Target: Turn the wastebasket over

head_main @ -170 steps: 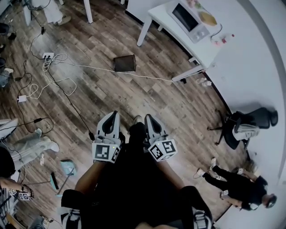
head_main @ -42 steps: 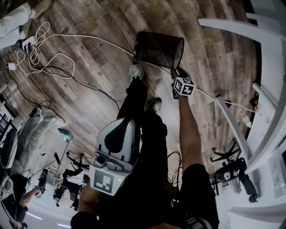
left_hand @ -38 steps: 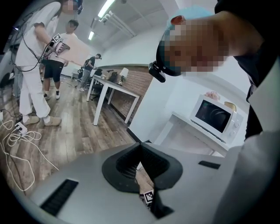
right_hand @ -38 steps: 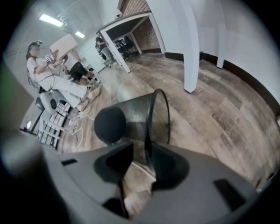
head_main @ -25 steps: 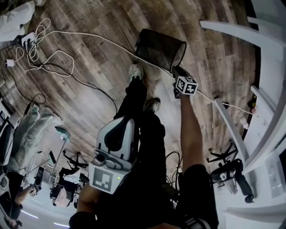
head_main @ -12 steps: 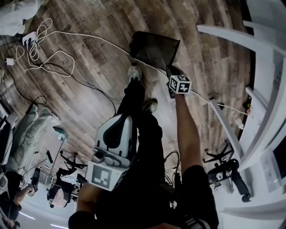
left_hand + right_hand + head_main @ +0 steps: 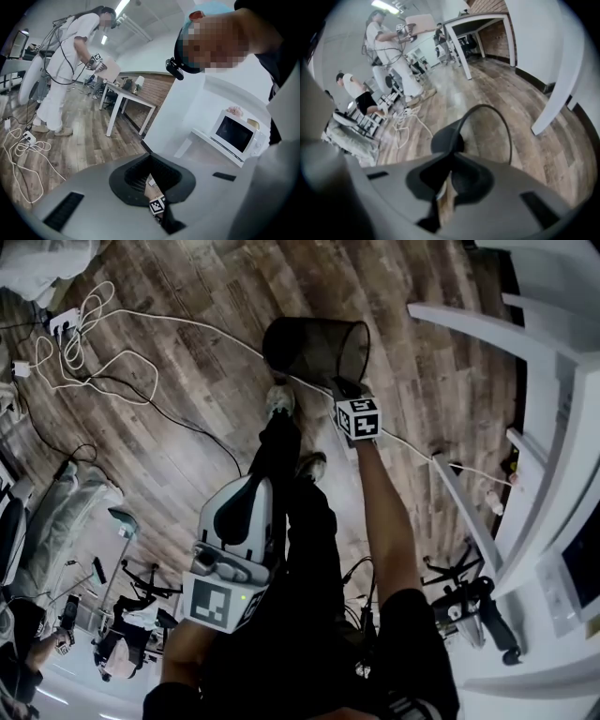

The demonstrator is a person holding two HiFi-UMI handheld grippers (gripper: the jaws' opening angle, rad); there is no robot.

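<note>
Right gripper (image 7: 345, 388) reaches down ahead of the person's shoes, its marker cube (image 7: 358, 418) facing up, and has the near rim of the black mesh wastebasket (image 7: 309, 348) between its jaws. In the right gripper view the jaws (image 7: 452, 154) are closing, nearly together, with the thin rim hoop running straight into them, so the pads press on it. The wastebasket (image 7: 445, 140) hangs tilted from that grip, its open mouth turned to the right of the head view; it seems to be clear of the wooden floor (image 7: 187, 324), though the steep angle makes that hard to confirm. A white cable (image 7: 187, 320) crosses the planks and passes behind the basket, coming from a loose coil beside a power strip (image 7: 61, 324) at the upper left.

Left gripper (image 7: 255, 486) is held back near the person's waist, well apart from the basket. In its own view the jaws (image 7: 151, 157) meet at the tips with nothing between them. Beyond them a microwave (image 7: 234, 133) stands on a white table (image 7: 206, 143).
</note>
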